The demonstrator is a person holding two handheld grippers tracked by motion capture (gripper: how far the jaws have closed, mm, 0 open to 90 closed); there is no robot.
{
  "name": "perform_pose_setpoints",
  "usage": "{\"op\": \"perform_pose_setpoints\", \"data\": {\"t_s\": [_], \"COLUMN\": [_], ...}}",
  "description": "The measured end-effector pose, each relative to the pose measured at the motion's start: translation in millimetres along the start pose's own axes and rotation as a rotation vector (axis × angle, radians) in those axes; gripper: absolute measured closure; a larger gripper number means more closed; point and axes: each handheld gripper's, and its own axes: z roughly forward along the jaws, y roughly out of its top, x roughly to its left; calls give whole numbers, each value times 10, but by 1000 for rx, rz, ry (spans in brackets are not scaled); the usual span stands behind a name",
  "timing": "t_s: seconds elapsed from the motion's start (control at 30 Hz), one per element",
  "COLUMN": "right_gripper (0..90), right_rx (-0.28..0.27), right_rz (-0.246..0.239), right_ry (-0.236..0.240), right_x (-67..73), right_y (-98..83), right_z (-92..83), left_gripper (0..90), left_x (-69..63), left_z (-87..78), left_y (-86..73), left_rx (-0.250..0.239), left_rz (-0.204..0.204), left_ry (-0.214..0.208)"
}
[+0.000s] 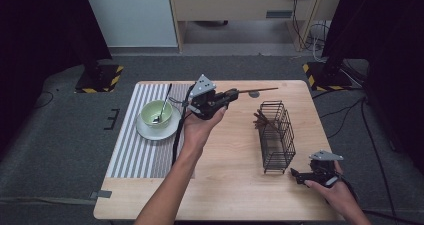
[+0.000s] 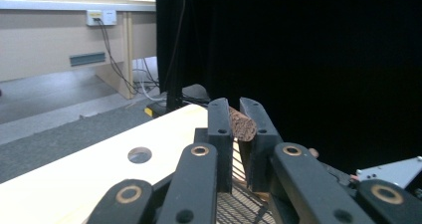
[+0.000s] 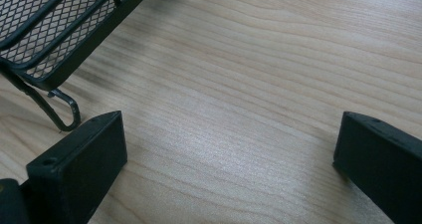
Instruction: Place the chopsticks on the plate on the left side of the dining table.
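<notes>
Left claw (image 2: 238,129) clenched on a brown stick (image 1: 257,90), held upper centre of frame above the counter (image 1: 225,175). Right claw (image 3: 229,169) released, idle. Likely next: stick lowered into wire basket (image 1: 276,135).

I am working in what looks like a lab or recording studio, not a home. The wooden table (image 1: 225,185) stands alone on grey carpet (image 1: 60,150), and black curtains (image 1: 40,25) hang to either side of it. Beyond the table's far corners sit weighted stand bases edged with yellow-and-black hazard tape (image 1: 100,79), with cables (image 1: 320,35) trailing across the floor behind the table. Farther back from the table, a pale workbench (image 2: 59,40) carries a wall socket (image 2: 101,17) with leads plugged in.
</notes>
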Motion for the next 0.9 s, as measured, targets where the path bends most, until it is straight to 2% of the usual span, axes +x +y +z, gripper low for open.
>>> {"op": "perform_pose_setpoints", "data": {"t_s": [0.27,0.37,0.53,0.9], "right_gripper": [4,4,4,4], "right_rx": [-1,-1,-1,-1], "right_rz": [-1,-2,-3,-3], "right_ry": [-1,-2,-1,-1], "right_x": [-1,-2,-3,-3], "right_y": [2,2,3,3], "right_z": [3,3,3,4], "left_gripper": [839,839,839,839], "left_x": [143,192,241,350], "left_z": [-40,-48,-67,-150], "left_y": [-61,-99,-129,-221], "left_rx": [9,11,25,21], "left_rz": [-16,-34,-32,-54], "left_ry": [46,53,71,112]}}
